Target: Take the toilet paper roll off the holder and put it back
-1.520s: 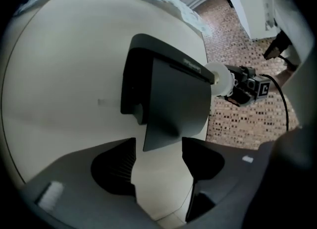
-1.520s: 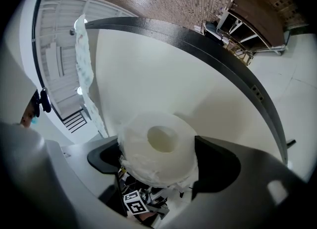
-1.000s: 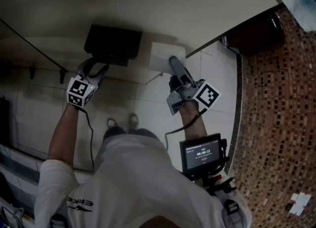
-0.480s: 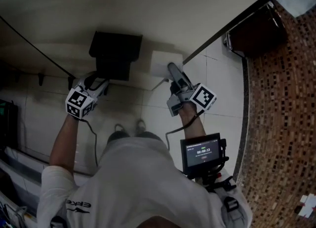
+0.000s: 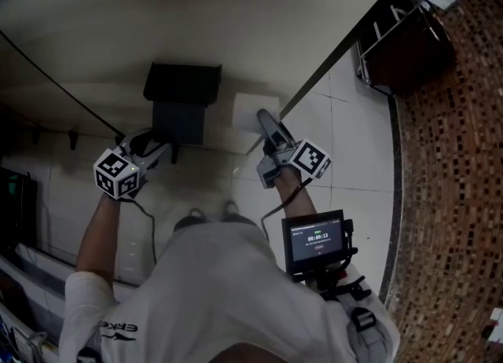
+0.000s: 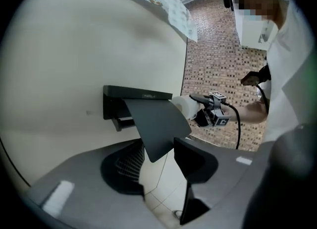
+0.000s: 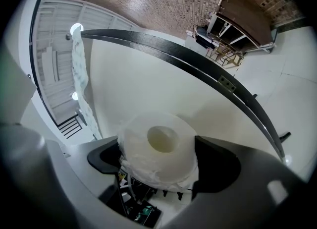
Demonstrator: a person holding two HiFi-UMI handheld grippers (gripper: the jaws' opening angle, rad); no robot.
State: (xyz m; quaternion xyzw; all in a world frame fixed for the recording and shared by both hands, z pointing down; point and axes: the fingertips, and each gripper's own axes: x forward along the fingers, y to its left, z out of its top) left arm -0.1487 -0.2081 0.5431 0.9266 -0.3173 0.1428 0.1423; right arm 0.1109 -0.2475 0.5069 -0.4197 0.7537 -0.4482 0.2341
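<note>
The black holder (image 5: 182,84) hangs on the cream wall, its flap (image 6: 154,124) swung up and outward. My left gripper (image 5: 151,149) sits under the flap. Its jaws have just been opening, and the flap's lower corner lies over the left jaw and in the gap, with no pinch visible. A bare bar (image 6: 120,122) shows below the holder. The white toilet paper roll (image 7: 158,171) is clamped end-on in my right gripper (image 7: 161,157). In the head view, the roll (image 5: 250,108) and right gripper (image 5: 269,124) hover just right of the holder, off the bar.
A brown mosaic wall (image 5: 456,196) runs along the right, with a dark wooden rack (image 5: 409,35) at its far end. The floor is pale tile (image 5: 354,133). A thin black line (image 5: 55,78) crosses the wall left of the holder. A small screen (image 5: 317,242) rides on the right forearm.
The holder's flap has swung up and away from the wall as my left gripper pulled back from under it. My right gripper has kept the roll beside the holder, sinking slightly.
</note>
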